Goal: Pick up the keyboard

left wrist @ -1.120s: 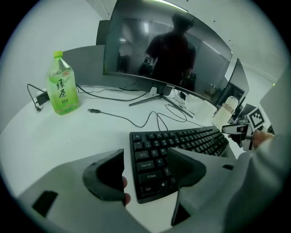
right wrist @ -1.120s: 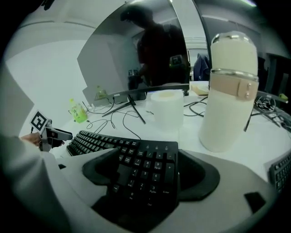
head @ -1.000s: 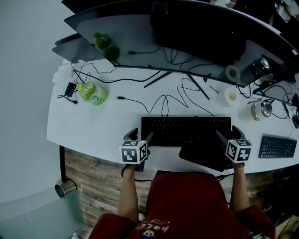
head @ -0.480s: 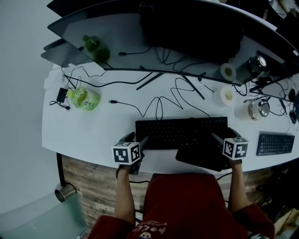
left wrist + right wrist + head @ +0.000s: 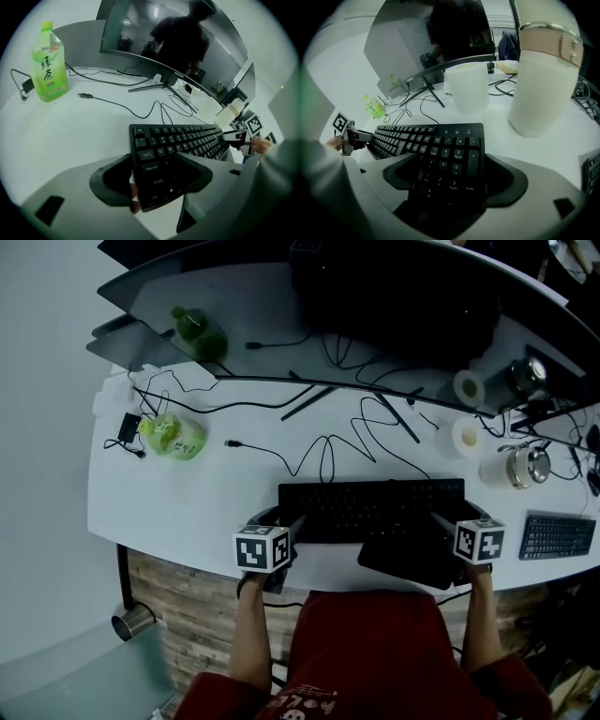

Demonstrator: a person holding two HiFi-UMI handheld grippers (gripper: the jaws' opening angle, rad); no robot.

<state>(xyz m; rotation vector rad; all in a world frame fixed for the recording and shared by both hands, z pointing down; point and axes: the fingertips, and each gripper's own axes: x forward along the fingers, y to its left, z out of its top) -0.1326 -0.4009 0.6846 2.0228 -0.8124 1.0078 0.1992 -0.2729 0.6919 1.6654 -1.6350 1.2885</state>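
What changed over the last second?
Nothing taken hold of or let go. The left gripper and right gripper stay at the ends of the keyboard, each end between open jaws; the left jaws are closing. Keyboard and bottle lie as before.

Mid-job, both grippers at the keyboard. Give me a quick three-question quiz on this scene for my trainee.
1. True or false: the keyboard is already off the desk.
2. Which end of the keyboard sits between the right gripper's jaws? A) number pad end B) Caps Lock end C) neither
3. Fill in: the green bottle stands to the keyboard's ____ side.

Key:
1. False, it lies flat on the desk.
2. A; the left gripper straddles the Caps Lock end, its jaws closing.
3. Left.
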